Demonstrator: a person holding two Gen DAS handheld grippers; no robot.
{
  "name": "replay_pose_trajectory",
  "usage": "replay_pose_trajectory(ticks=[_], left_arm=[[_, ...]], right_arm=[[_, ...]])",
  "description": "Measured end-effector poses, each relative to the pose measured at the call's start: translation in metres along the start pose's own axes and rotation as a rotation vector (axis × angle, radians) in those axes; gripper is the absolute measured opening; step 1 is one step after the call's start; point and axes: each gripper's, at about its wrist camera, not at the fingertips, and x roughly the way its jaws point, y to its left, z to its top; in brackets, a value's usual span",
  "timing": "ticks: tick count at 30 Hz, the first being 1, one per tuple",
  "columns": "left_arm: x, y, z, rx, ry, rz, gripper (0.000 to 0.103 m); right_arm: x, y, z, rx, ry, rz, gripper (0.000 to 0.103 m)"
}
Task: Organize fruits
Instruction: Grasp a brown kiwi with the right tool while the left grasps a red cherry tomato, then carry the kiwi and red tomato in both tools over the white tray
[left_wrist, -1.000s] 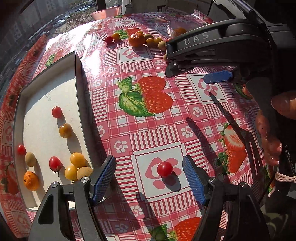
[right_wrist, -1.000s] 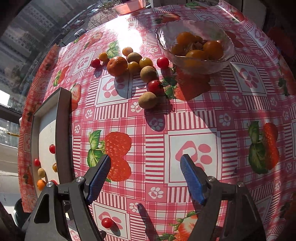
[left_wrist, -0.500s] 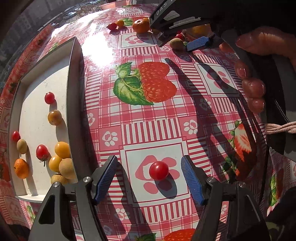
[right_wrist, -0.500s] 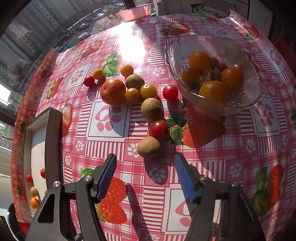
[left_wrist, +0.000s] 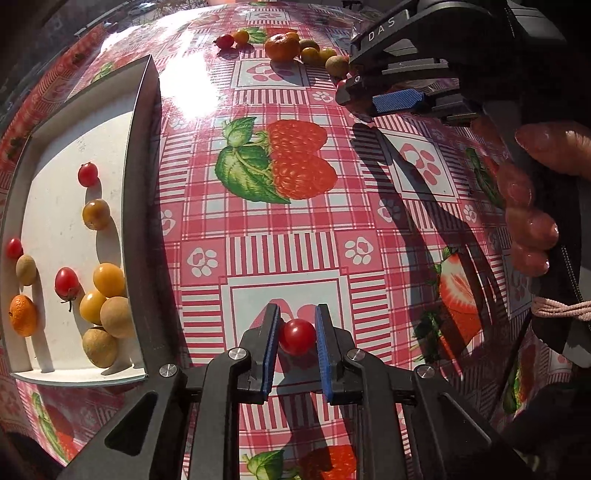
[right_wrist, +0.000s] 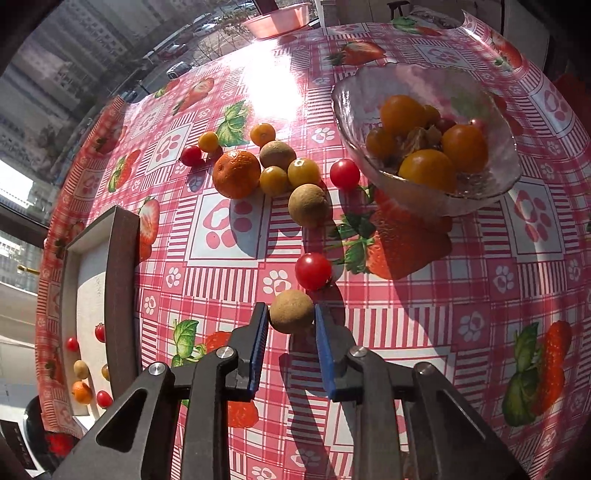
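Observation:
In the left wrist view my left gripper (left_wrist: 296, 314) is shut on a red cherry tomato (left_wrist: 297, 336), which sits low over the strawberry-print tablecloth. In the right wrist view my right gripper (right_wrist: 291, 309) has a brown longan (right_wrist: 291, 311) between its blue pads. Its jaws are closing and both pads touch the fruit's sides. The right gripper (left_wrist: 399, 100) also shows at the upper right of the left wrist view. A white tray with a dark rim (left_wrist: 144, 184) lies to the left and holds several small fruits.
Another cherry tomato (right_wrist: 313, 270) lies just beyond the longan. Farther back is a cluster with a mandarin (right_wrist: 236, 177) and several small fruits. A glass bowl (right_wrist: 343, 110) of orange fruits stands at the right. A person's fingers (left_wrist: 532, 225) hold the right gripper's handle.
The left jaws have closed onto the cherry tomato. The right gripper has moved forward toward the loose fruit and its jaws have narrowed around the longan.

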Motion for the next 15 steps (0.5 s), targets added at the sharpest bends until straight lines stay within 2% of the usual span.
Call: replay_pose_trajectory(ticks=[8, 15], left_arm=[[0.000, 0.012, 0.004, -0.020, 0.025, -0.054, 0.021], [-0.017, 0.027, 0.005, -0.035, 0.017, -0.092, 0.021]], right_arm=[[-0.021, -0.011, -0.023, 0.053, 0.004, 0.029, 0.028], [-0.035, -0.011, -0.040, 0.062, 0.013, 0.038, 0.028]])
